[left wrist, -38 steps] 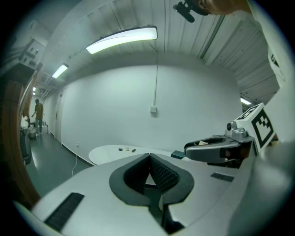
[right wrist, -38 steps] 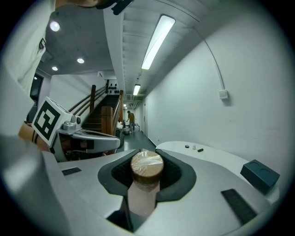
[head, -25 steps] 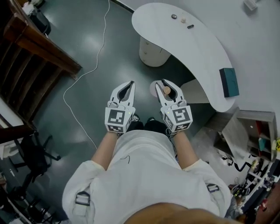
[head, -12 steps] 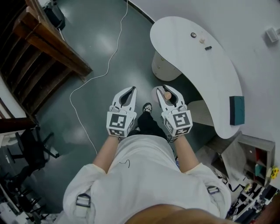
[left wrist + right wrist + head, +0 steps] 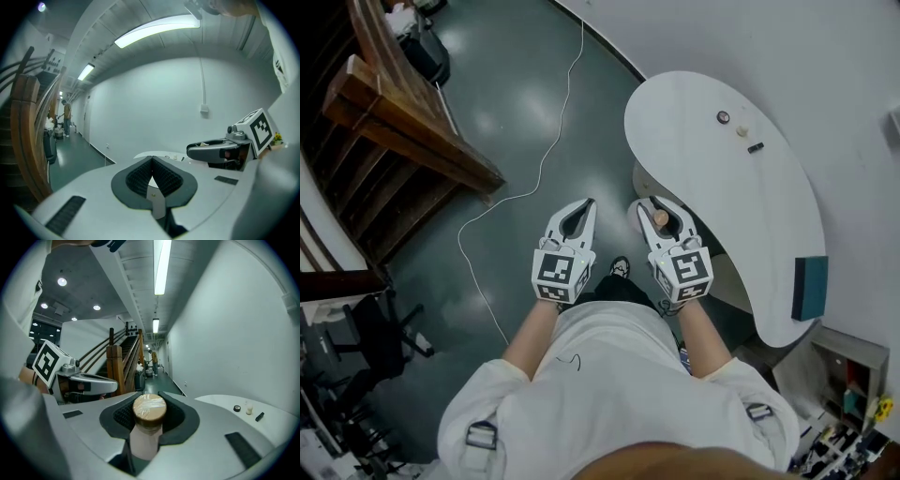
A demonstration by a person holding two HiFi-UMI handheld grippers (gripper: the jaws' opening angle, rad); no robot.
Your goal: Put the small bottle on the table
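While the small bottle (image 5: 660,218) sits clamped in the right gripper (image 5: 657,202), we judge the task about half done. The bottle is in hand, but it does not yet stand on the table (image 5: 722,187). What is left, as we read it, is to carry it over the white top, set it down upright and let go.

We see the bottle best in the right gripper view, at lower centre. It stands upright between the two jaws, whose dark pads press on it from both sides, and its tan cap rises above them. The pale body hangs down through the gap.

From the head view, the right gripper lies at mid frame against the table's left edge, and the bare top spreads to the right. Three small items (image 5: 741,131) lie near its upper end and a teal block (image 5: 810,288) near its lower right end.

Our left gripper (image 5: 585,202) rides just left of the right one, over the floor (image 5: 506,112). Its jaws are drawn together at the tips with nothing between them.
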